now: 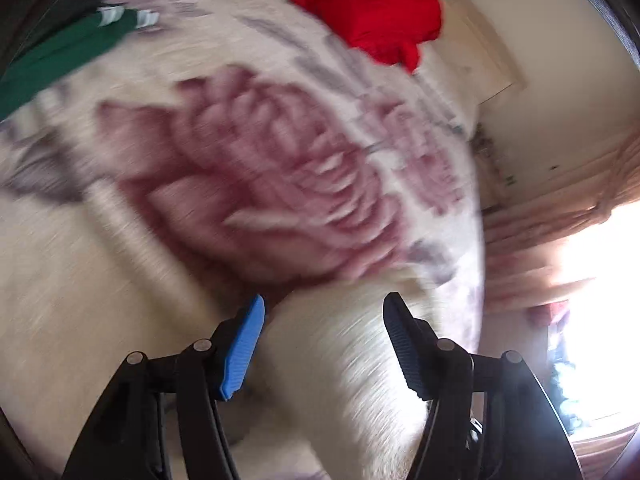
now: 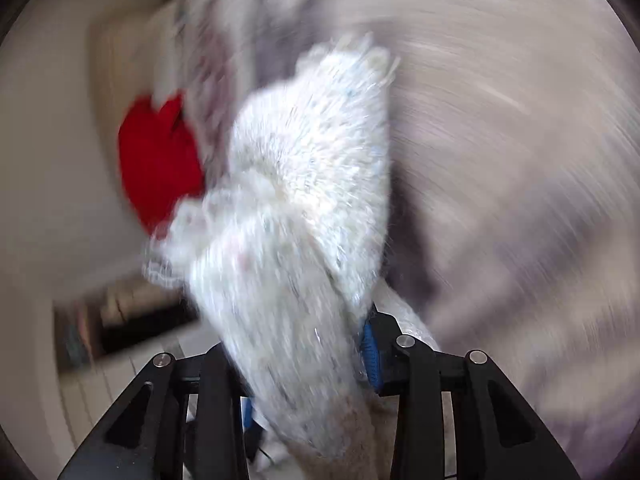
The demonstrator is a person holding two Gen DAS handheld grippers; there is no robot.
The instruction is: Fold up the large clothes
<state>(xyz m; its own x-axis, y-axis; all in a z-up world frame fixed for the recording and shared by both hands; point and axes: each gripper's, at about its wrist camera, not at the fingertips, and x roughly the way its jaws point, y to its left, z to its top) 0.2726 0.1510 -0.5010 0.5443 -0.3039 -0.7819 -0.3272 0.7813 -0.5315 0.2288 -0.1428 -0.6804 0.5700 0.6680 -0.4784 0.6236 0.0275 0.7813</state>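
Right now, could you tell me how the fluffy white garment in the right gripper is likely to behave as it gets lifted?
The fluffy white garment will probably hang limp: it bunches and drapes out of the right gripper. Its shaggy pile suggests it grips the pads rather than slipping. The left gripper stands open around a white fold, so one side may sag.

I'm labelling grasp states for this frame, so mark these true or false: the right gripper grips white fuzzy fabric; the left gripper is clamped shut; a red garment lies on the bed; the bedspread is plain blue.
1. The right gripper grips the white fuzzy garment: true.
2. The left gripper is clamped shut: false, its jaws stand apart.
3. A red garment lies on the bed: true.
4. The bedspread is plain blue: false, cream with a rose print.
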